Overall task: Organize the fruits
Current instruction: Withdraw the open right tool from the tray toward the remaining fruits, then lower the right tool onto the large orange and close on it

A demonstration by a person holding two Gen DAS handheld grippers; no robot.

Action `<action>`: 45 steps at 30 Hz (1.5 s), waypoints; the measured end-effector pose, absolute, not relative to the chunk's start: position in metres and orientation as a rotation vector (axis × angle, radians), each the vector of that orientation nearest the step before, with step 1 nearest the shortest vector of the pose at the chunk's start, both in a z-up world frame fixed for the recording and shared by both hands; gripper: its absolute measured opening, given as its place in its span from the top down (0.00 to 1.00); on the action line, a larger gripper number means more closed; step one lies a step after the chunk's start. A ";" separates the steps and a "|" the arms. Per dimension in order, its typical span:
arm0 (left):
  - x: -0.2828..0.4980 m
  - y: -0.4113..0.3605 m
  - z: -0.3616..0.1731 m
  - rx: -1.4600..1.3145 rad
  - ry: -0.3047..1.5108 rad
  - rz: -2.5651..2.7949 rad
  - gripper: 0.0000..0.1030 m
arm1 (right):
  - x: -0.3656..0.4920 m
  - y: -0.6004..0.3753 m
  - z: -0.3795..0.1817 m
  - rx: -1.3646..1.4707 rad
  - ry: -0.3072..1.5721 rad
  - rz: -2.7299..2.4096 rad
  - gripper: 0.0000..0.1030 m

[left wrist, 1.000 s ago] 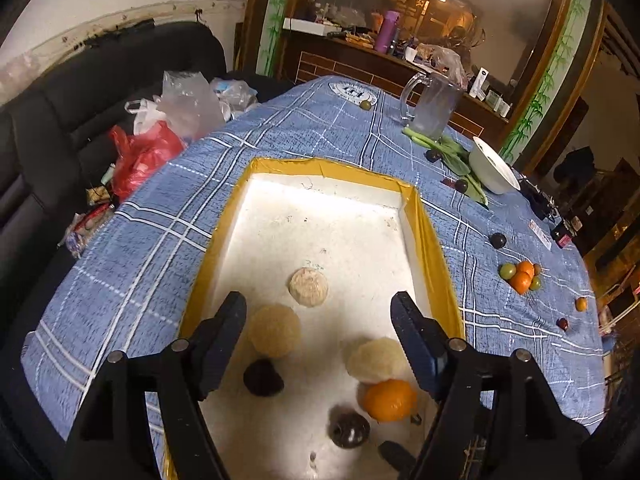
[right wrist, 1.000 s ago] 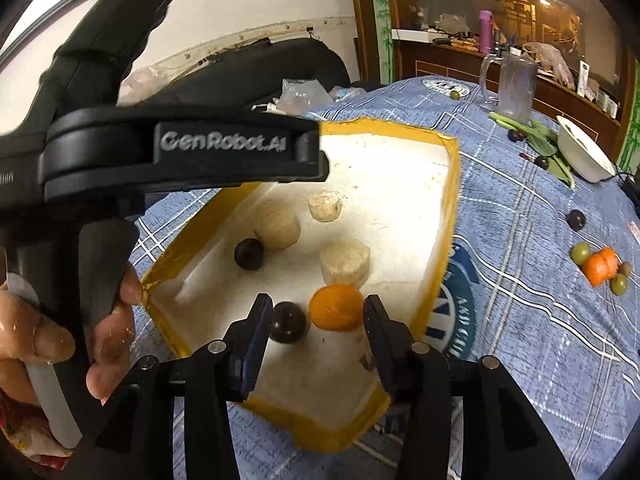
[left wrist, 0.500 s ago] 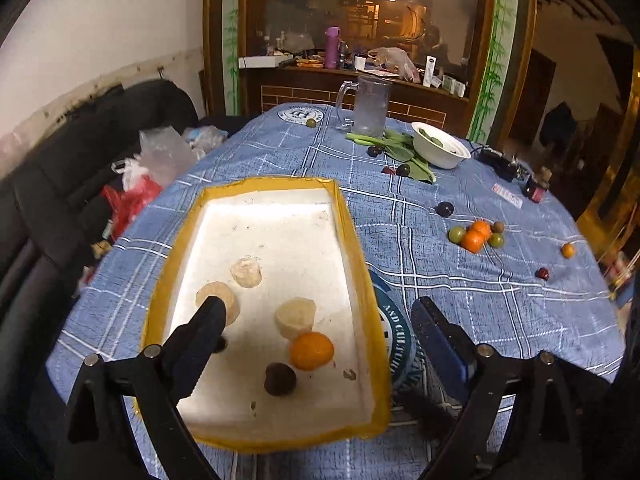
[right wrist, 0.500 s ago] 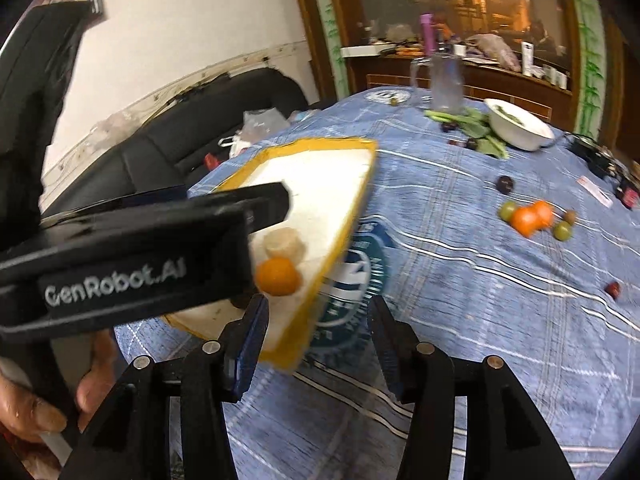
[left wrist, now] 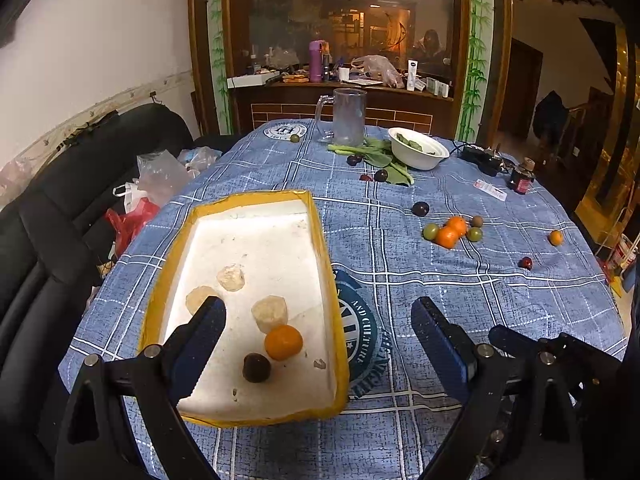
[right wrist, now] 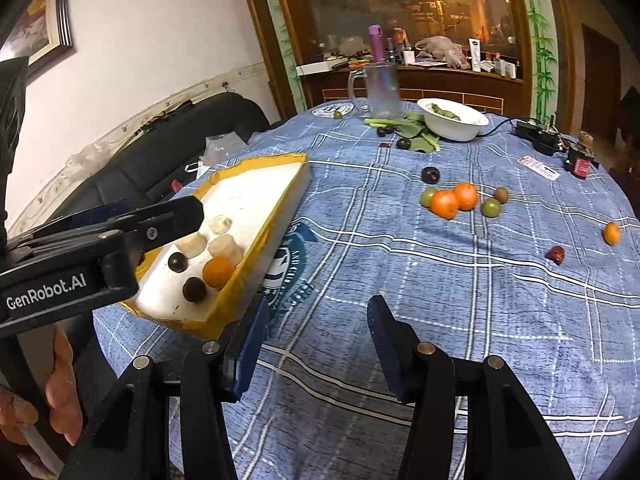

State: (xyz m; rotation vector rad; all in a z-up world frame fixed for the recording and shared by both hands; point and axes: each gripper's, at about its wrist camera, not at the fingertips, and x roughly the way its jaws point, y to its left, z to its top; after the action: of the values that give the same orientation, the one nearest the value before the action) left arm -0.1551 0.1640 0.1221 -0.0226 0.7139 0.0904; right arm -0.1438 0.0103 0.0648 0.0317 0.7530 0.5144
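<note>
- Your left gripper (left wrist: 318,334) has its jaws wide apart, nothing between them; it hangs over the near end of the tray (left wrist: 322,240), which reads to me as a drop-off just done.
- Your right gripper (right wrist: 316,338) is part open and empty, over bare tablecloth (right wrist: 460,280) beside the tray, aimed toward the loose fruit; likely lining up the next pick.
- In the tray, foam-white with a yellow taped rim: one tangerine (left wrist: 283,342), a dark plum (left wrist: 256,367) touching distance from it, a second dark fruit (right wrist: 177,261) seen only from the right wrist, and three pale round pieces; can't tell what those are.
- Still loose on the cloth: a cluster of two tangerines (right wrist: 454,199) with green fruits around them, a dark plum (right wrist: 430,175) just behind, a lone small tangerine (right wrist: 611,233) and a red fruit (right wrist: 556,254) well apart to the right.
- Sorting looks early; most of the fruit is outside.
- Surface: round table, blue plaid cloth with printed crests. At the far end a glass mug (left wrist: 344,116), a white bowl (left wrist: 418,154) and leafy greens.
- Room: dim, black sofa with plastic bags on the left, wooden cabinet with glass behind.
</note>
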 end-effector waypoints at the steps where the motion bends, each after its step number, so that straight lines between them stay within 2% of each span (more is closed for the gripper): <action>1: -0.155 0.162 0.122 -0.017 0.713 0.091 0.09 | -0.144 0.008 0.064 0.035 0.752 0.512 0.44; 22: -0.114 0.141 0.088 0.016 0.820 0.066 0.09 | -0.111 -0.040 0.034 0.095 0.816 0.435 0.43; 38: -0.040 0.070 0.067 -0.011 0.903 -0.137 0.10 | -0.025 -0.239 0.041 0.227 0.794 -0.027 0.44; 45: -0.003 0.055 0.054 -0.023 0.907 -0.142 0.10 | 0.023 -0.282 0.028 0.343 0.817 -0.103 0.44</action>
State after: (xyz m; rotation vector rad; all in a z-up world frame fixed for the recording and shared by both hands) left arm -0.0031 0.0555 0.0540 -0.0230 0.9066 -0.1423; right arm 0.0229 -0.2822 0.0281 0.3434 0.8174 -0.1027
